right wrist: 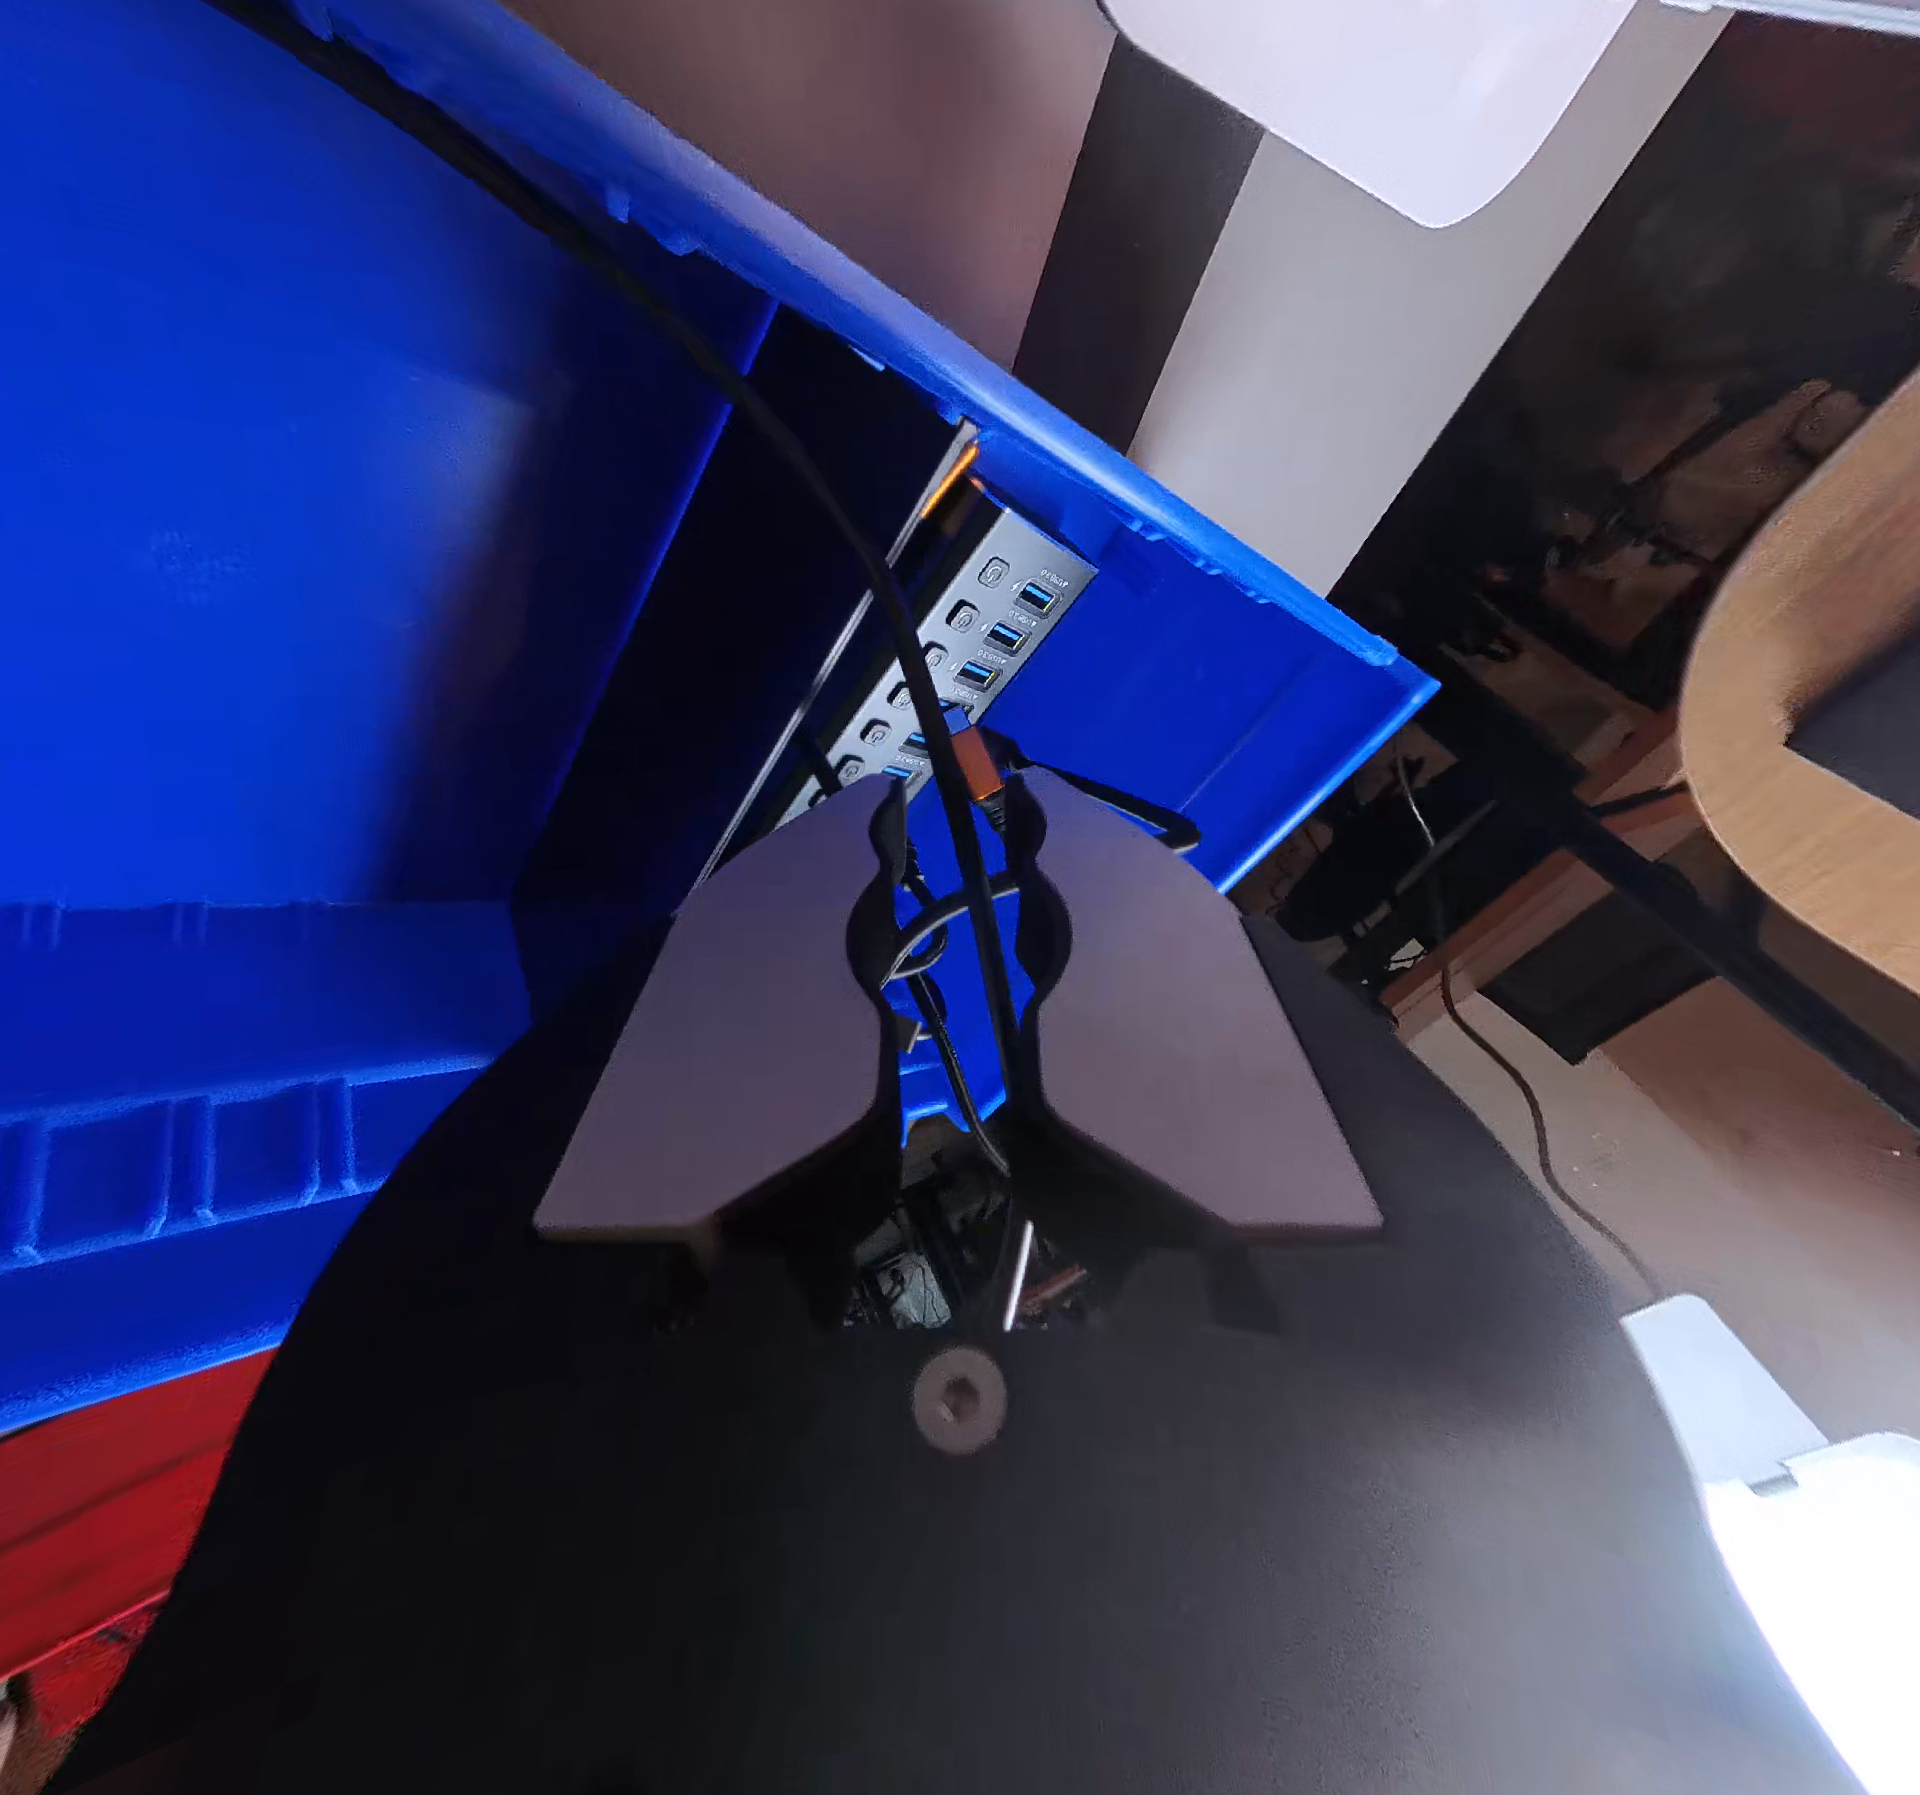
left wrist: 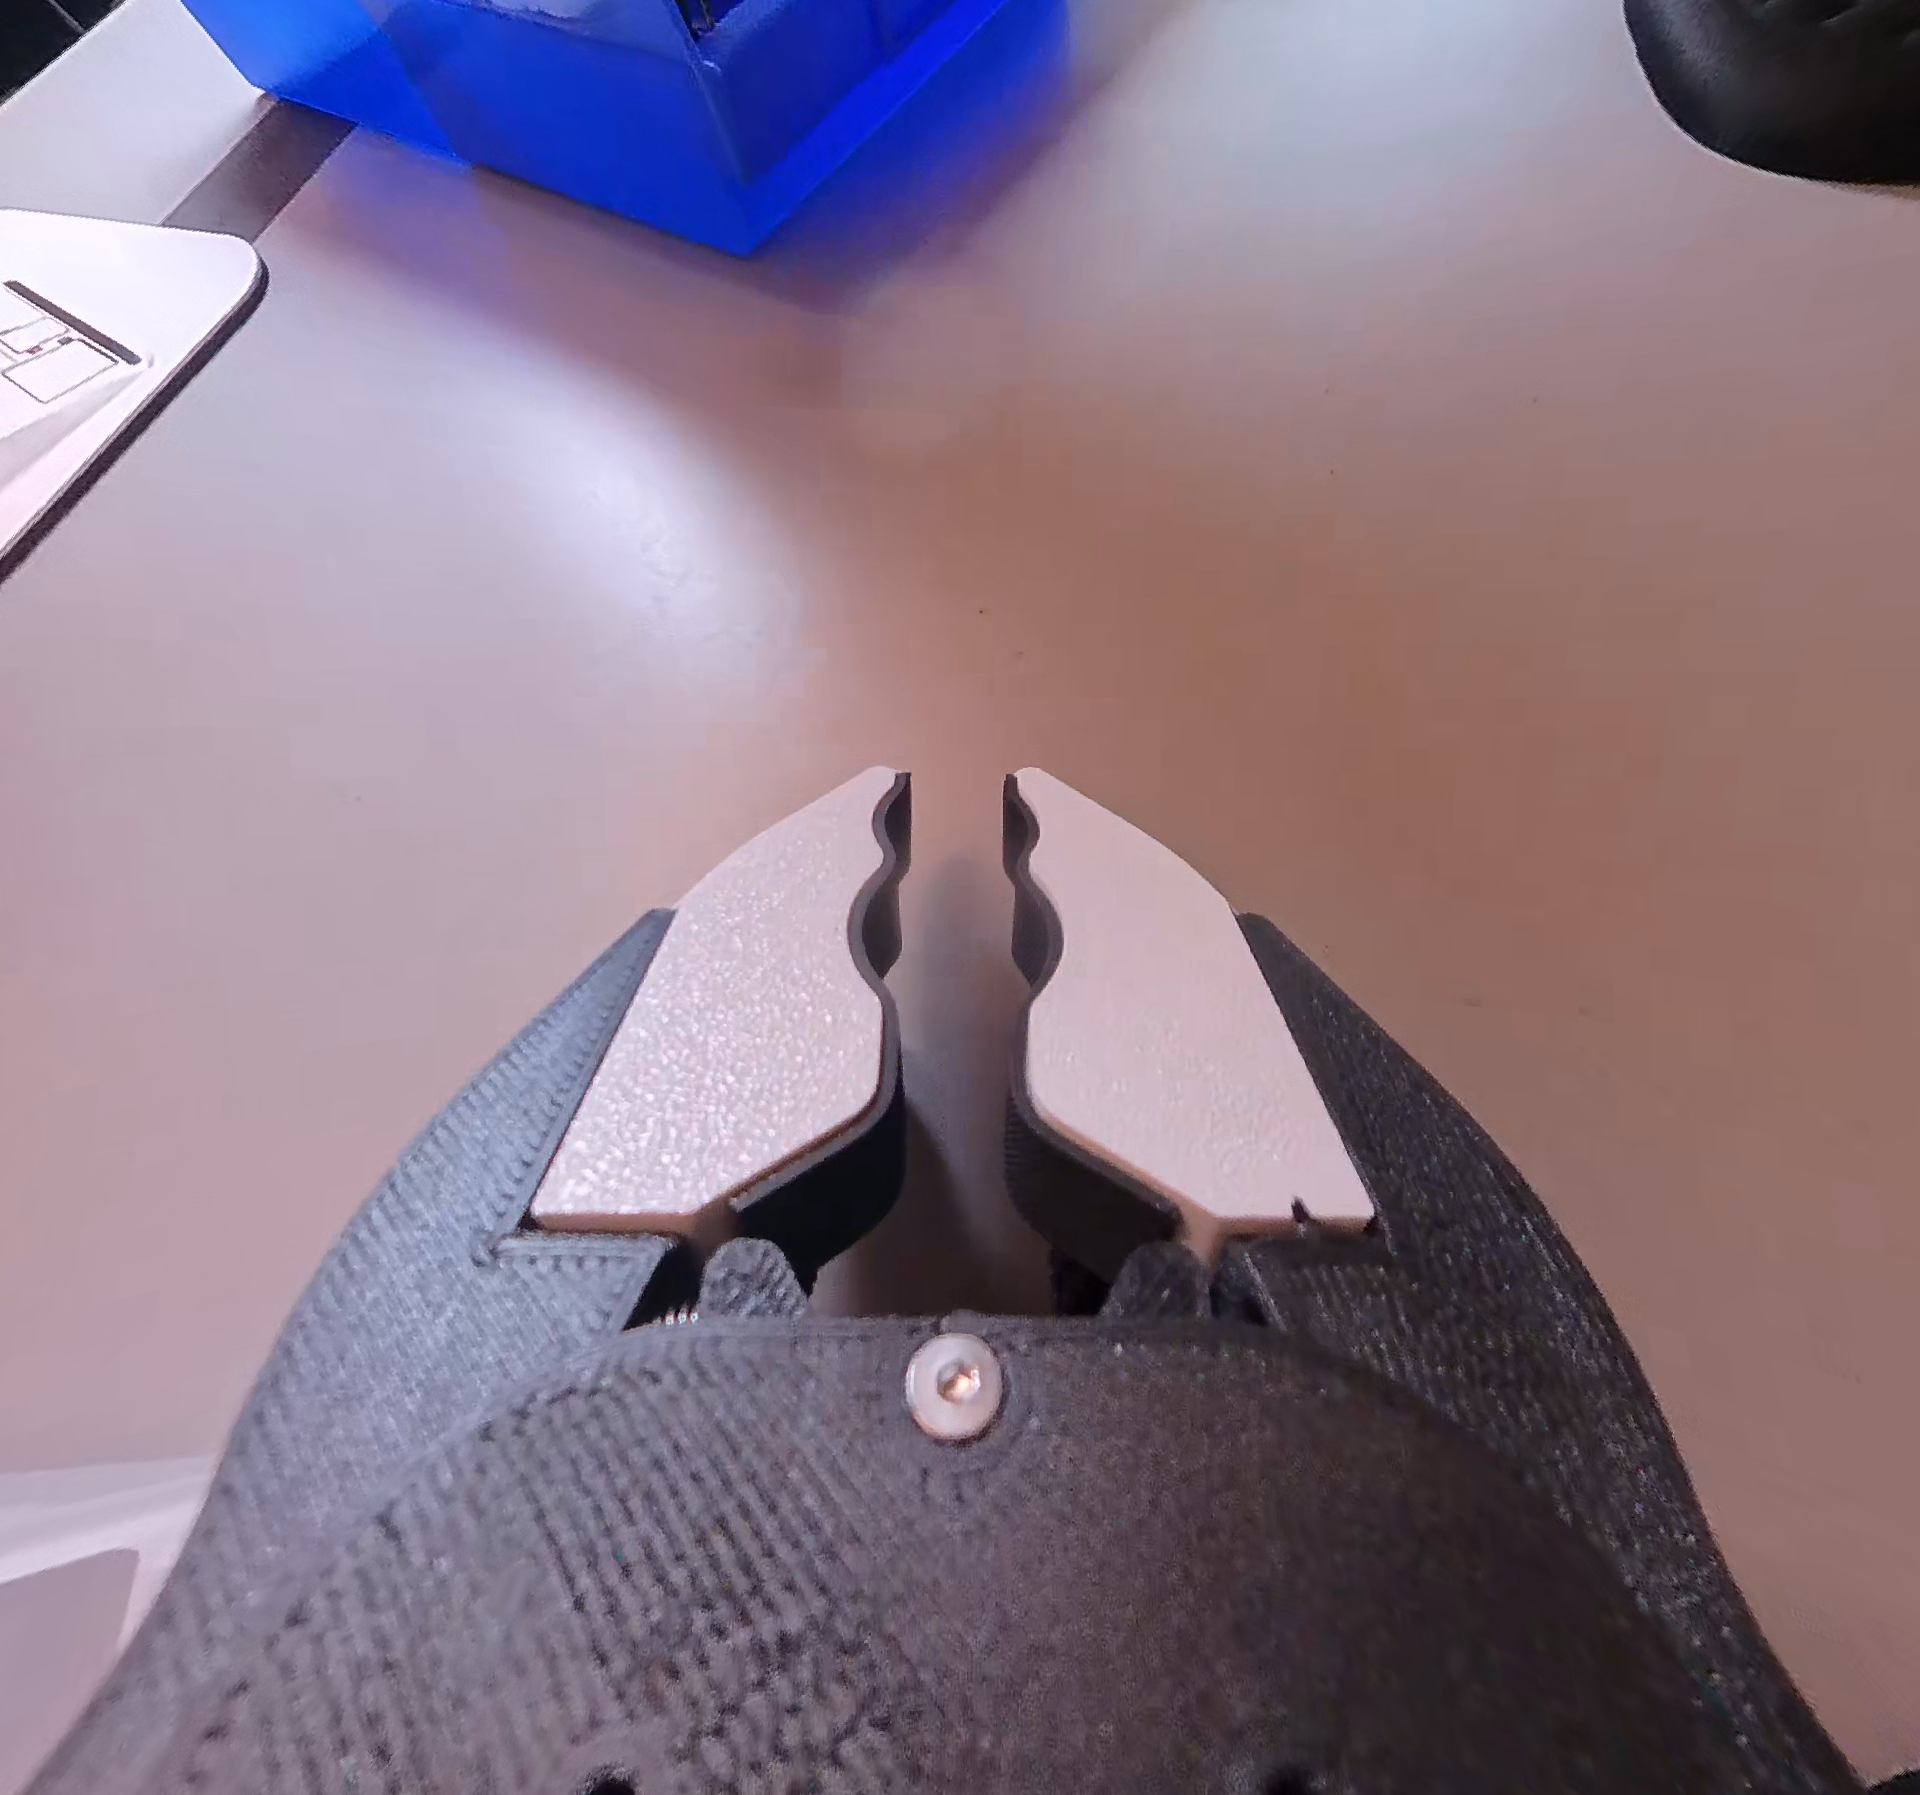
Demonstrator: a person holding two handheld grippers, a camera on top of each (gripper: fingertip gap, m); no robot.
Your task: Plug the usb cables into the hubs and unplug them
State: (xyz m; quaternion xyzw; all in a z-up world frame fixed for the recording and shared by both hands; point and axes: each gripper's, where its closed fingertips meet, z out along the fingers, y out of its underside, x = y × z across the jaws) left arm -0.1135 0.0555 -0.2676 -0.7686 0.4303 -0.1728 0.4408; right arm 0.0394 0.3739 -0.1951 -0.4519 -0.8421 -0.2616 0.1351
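Reaching into blue bin (right wrist: 312, 498): right gripper (right wrist: 951, 800) jaws parted round orange USB plug (right wrist: 982, 758), hub (right wrist: 977, 644) just ahead, ports facing them. Left gripper (left wrist: 956, 789) idle, slightly parted, empty.

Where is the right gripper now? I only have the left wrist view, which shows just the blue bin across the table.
Observer: The right gripper is inside the blue bin, tips at a grey hub.
Operator: Any cable there?
Observer: An orange-and-black plug sits at a lower port, between the tips; I cannot tell whether it is gripped.
Operator: Free ports?
Observer: The three upper blue ports are empty.
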